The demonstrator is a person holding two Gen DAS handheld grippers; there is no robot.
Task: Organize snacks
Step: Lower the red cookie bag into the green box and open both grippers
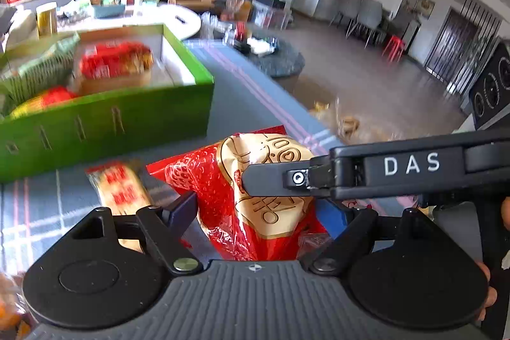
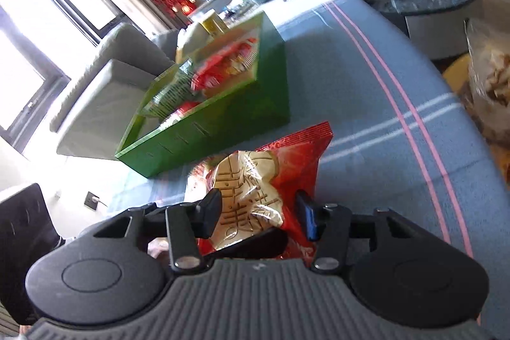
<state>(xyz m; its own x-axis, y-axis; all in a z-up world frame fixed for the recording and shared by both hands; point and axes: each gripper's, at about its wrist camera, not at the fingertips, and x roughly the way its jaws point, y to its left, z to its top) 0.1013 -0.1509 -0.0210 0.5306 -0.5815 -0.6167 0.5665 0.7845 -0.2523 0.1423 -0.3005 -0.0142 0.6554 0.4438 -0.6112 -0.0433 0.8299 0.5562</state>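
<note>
Right wrist view: right gripper (image 2: 258, 214) is pinching the red bag (image 2: 251, 196), aiming toward the green box (image 2: 223, 129) at eleven o'clock; left gripper (image 1: 255, 206) is straddling it, fingers spread.

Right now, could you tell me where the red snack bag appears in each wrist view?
Left wrist: red snack bag, bottom centre, just ahead of the camera.
Right wrist: the bag, bottom centre, just ahead of the camera.
Shared landmark: green box, behind the bag in both.
</note>
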